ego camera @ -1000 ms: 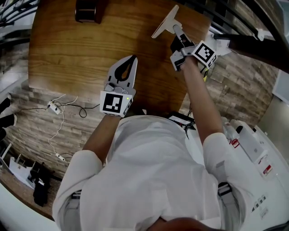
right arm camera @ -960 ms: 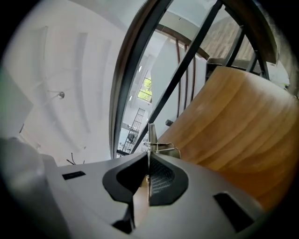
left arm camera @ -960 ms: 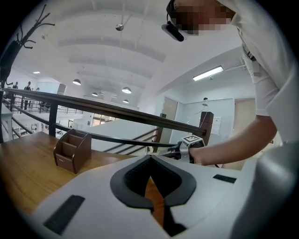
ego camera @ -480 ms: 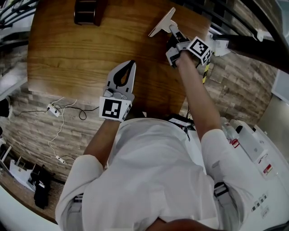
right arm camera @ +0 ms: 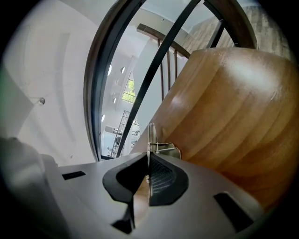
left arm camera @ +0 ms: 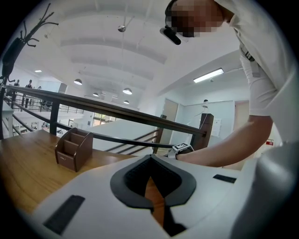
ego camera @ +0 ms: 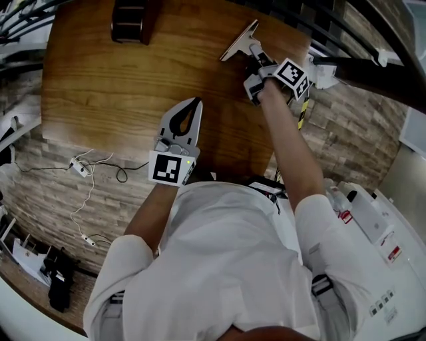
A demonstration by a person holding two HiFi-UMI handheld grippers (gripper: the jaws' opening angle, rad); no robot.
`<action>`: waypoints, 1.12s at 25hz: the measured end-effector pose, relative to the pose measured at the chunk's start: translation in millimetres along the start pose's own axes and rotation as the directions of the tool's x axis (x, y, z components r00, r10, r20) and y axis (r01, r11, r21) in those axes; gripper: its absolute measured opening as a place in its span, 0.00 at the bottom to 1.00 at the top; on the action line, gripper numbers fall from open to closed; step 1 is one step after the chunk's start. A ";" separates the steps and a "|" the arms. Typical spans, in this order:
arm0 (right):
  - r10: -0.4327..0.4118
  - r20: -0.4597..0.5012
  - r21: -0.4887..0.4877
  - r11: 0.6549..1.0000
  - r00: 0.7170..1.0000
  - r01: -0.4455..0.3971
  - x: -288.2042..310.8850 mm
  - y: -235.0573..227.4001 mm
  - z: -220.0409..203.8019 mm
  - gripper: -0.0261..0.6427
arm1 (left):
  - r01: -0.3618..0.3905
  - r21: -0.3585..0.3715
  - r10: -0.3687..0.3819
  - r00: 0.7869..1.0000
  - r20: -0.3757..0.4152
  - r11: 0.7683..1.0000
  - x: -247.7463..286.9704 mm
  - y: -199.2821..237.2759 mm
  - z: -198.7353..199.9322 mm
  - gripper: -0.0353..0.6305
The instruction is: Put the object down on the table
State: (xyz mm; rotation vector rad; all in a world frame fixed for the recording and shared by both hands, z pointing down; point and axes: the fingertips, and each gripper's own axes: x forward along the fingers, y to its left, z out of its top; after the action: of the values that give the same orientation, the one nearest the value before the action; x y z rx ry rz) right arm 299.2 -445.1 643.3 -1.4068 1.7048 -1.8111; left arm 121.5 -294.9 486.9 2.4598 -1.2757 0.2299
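My right gripper [ego camera: 255,54] is shut on a thin, light clipboard [ego camera: 238,40] near the far right corner of the wooden table [ego camera: 100,80]. In the right gripper view the clipboard [right arm camera: 149,140] shows edge-on between the jaws, with its metal clip [right arm camera: 166,150] on the right side. I cannot tell whether it touches the wood. My left gripper [ego camera: 191,105] hovers over the table's near edge. Its jaws are shut with nothing between them, as the left gripper view [left arm camera: 150,158] also shows.
A dark brown wooden desk organizer [ego camera: 130,20] stands at the table's far edge, also seen in the left gripper view [left arm camera: 74,149]. A black railing [right arm camera: 154,70] runs past the table's far right corner. Cables [ego camera: 86,163] lie on the floor at left, white equipment [ego camera: 373,213] at right.
The right gripper has carried the clipboard a little farther away and to the left, and the board now lies lower and flatter. The left gripper has barely moved.
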 end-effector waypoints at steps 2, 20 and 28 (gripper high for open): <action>-0.010 -0.005 0.000 1.000 1.000 0.010 1.3 -0.9 -0.6 0.08 | 0.001 -0.002 -0.001 1.000 -0.006 1.000 -0.7 1.0 -0.9 0.07; -0.007 -0.015 0.062 0.998 1.000 0.008 11.6 -1.6 1.7 0.08 | 0.001 -0.013 0.001 0.996 0.088 1.000 -5.8 6.6 12.0 0.07; -0.007 0.006 0.057 0.998 1.000 0.007 -1.9 0.8 4.8 0.12 | 0.020 -0.018 -0.018 0.995 0.100 1.000 -9.9 3.1 17.8 0.07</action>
State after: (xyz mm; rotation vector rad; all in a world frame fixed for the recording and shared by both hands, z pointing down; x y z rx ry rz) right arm 303.6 -446.8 640.9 -1.3958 1.6344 -1.8419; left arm 113.0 -296.0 468.2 2.4945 -1.2878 0.0905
